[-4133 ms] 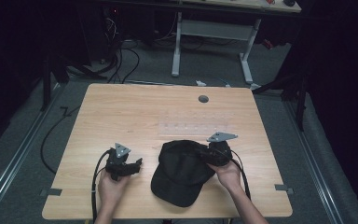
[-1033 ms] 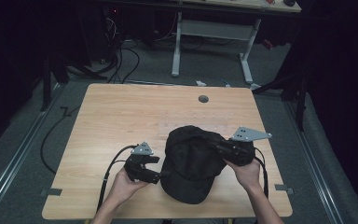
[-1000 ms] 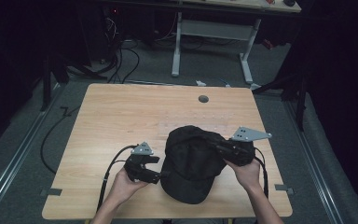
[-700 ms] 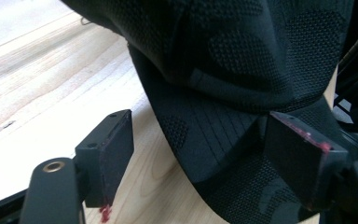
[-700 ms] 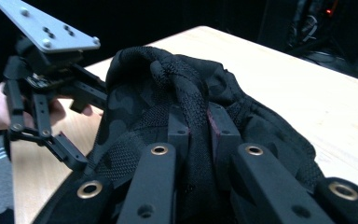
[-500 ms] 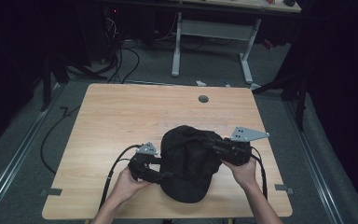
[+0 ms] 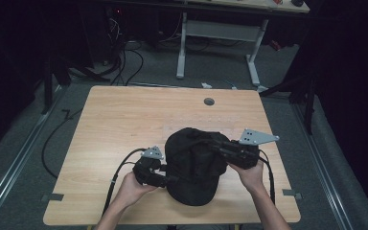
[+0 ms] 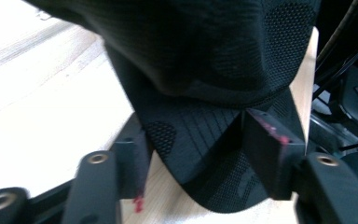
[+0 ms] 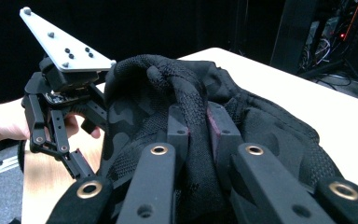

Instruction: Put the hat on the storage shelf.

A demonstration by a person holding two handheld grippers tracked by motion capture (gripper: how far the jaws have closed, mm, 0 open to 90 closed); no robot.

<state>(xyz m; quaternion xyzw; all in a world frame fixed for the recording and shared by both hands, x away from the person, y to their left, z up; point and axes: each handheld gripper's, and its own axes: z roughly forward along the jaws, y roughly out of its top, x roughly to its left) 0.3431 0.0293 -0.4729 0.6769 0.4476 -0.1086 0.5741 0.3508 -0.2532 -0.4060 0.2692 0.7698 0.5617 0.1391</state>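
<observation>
A black mesh cap [image 7: 191,165] lies bunched on the wooden table [image 7: 124,120], near its front edge. My right gripper [image 7: 216,143] is at the cap's right side, shut on a raised fold of the crown fabric [image 9: 196,116]. My left gripper [image 7: 170,180] is at the cap's left front. Its jaws stand open, one on each side of the cap's brim [image 8: 191,154], which lies flat on the wood between them. The left gripper [image 9: 60,116] with its grey plate is also seen beyond the cap in the right gripper view.
A round cable hole [image 7: 209,101] sits near the table's far edge. Behind the table stand a white desk frame [image 7: 220,31] and floor cables [image 7: 124,55]. Bare wood stretches to the left and far side of the cap.
My left gripper has slid right to the cap, and its jaws now straddle the brim. The right gripper has kept its hold, and the cap has bunched up higher and shifted slightly left.
</observation>
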